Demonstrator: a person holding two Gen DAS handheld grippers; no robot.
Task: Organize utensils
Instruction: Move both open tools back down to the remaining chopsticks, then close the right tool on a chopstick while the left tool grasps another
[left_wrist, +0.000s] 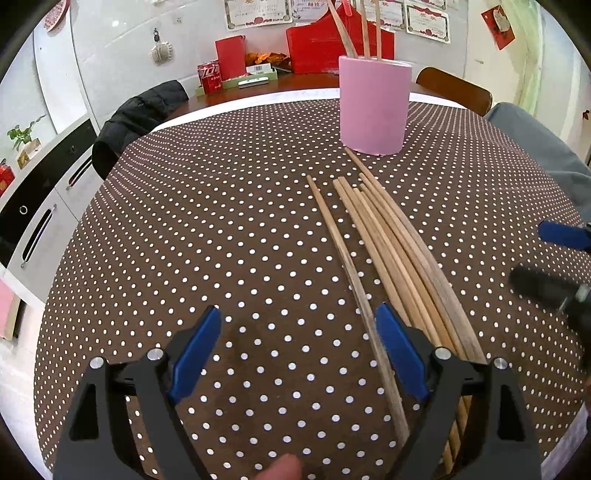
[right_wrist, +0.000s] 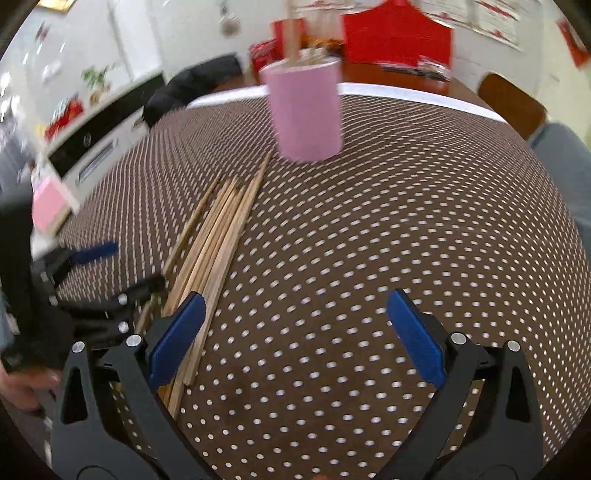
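Chopsticks, and where they lie, come after the biggest thing in view: the round table (left_wrist: 221, 221) under its brown cloth with white dots. On it, toward the far side, stands a pink cylindrical holder (left_wrist: 373, 105) with a few sticks already upright inside. Between holder and camera lies a loose bundle of pale wooden chopsticks (left_wrist: 384, 240), one stick apart to its left. The left tool (left_wrist: 299, 332) hovers with jaws wide and empty, its right pad beside the bundle's near ends, the stray stick between the pads. The right tool (right_wrist: 295, 314) is likewise wide and empty, bundle under its left pad. Closing on several rounded sticks could roll or scatter them; a long stick could tip the holder.
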